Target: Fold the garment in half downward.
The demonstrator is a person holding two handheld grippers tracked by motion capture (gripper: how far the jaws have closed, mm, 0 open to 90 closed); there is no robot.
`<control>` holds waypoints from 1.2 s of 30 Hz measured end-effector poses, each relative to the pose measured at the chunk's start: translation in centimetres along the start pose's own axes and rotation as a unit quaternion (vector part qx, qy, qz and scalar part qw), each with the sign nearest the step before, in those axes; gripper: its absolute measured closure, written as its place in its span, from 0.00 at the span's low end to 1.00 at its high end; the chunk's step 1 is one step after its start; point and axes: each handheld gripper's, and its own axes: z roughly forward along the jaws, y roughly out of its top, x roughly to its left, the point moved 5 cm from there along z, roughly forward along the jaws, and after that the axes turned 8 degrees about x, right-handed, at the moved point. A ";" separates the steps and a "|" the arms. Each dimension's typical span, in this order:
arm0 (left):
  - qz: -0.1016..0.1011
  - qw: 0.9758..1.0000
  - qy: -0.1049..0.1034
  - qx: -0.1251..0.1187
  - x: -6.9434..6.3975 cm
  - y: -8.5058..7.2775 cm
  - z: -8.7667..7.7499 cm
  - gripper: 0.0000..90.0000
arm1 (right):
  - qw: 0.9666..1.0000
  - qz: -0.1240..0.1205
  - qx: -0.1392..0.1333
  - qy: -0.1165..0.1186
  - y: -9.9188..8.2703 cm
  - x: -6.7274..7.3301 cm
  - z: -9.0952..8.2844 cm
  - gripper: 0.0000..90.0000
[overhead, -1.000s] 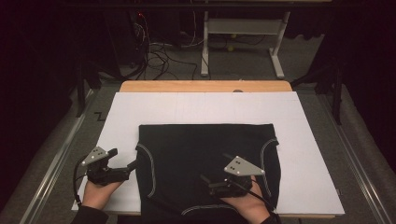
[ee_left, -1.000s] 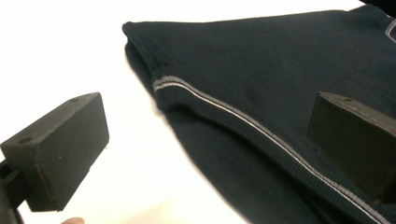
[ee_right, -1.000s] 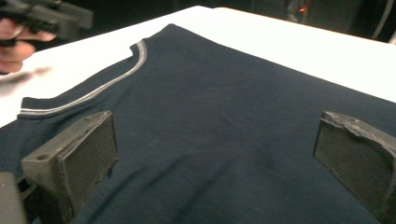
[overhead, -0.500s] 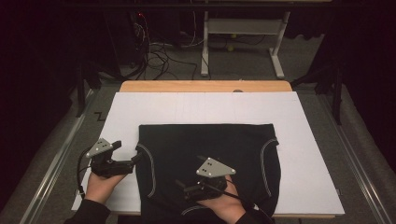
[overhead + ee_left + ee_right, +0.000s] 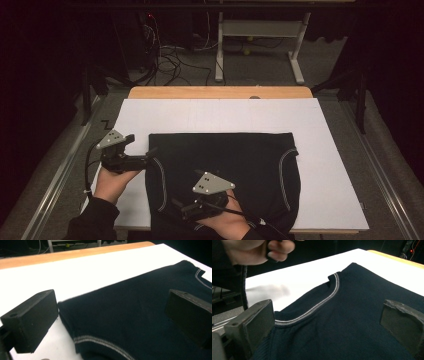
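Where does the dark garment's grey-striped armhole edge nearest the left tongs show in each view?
High view: stripe curves down the garment's left side, beside the left tongs.
Left gripper view: stripe at bottom centre, between the jaws.
Right gripper view: stripe runs from left jaw up to centre.
Shared landmark: white sheet under the garment.

Floor: grey carpet [image 5: 325, 65], dimly lit.
Behind table: white metal desk frame [image 5: 260, 35], tangled cables [image 5: 170, 60], red indicator light [image 5: 151, 16].
Tabletop: white sheet [image 5: 225, 115], wooden far edge [image 5: 220, 92].
Surroundings: dark.
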 end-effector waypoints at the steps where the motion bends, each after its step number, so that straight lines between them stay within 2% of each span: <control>1: 0.001 1.000 0.001 0.000 0.0 0.3 0.1 0.00 | 1.000 0.001 0.001 0.002 0.0 0.1 0.0 0.00; 6: 0.009 1.000 0.004 0.004 0.5 1.5 0.6 0.00 | 1.000 -0.002 0.005 0.015 0.0 0.8 0.1 0.00; 11: 0.002 1.000 0.007 0.011 2.0 1.5 1.9 0.00 | 1.000 -0.001 0.007 0.023 0.0 1.1 0.6 0.00; 12: -0.001 1.000 0.001 0.013 2.4 1.5 2.2 0.00 | 1.000 -0.002 0.009 0.024 -0.1 1.2 0.7 0.00; 16: -0.033 0.999 0.000 0.017 4.2 1.1 3.3 0.00 | 1.000 -0.003 0.019 0.016 -0.3 1.1 0.9 0.00; 19: -0.042 0.998 0.006 0.034 5.6 0.5 4.7 0.00 | 1.000 0.000 0.025 0.011 -0.5 1.0 0.9 0.00; 21: -0.053 0.997 0.014 0.054 6.4 -0.2 5.9 0.01 | 1.000 0.001 0.027 0.011 -0.7 1.0 1.0 0.00; 24: -0.075 0.994 0.011 0.078 7.2 -1.2 7.7 0.01 | 0.999 0.005 0.031 0.016 -0.9 1.2 1.1 0.00; 26: -0.086 0.993 0.007 0.082 7.6 -1.8 8.6 0.03 | 0.999 0.006 0.033 0.020 -1.0 1.4 1.2 0.00; 30: -0.092 0.991 0.016 0.097 8.0 -2.5 10.0 0.06 | 0.999 0.003 0.037 0.021 -1.2 1.9 1.3 0.00; 33: -0.088 0.992 0.016 0.086 8.0 -2.3 10.3 0.14 | 0.999 -0.003 0.049 0.021 -1.5 2.1 1.5 0.00; 35: -0.089 0.991 0.021 0.100 8.0 -2.4 10.6 0.15 | 0.998 -0.005 0.053 0.022 -1.6 2.3 1.5 0.00; 36: -0.084 0.991 0.023 0.103 7.9 -2.4 10.6 0.15 | 0.998 -0.003 0.055 0.022 -1.6 2.5 1.5 0.00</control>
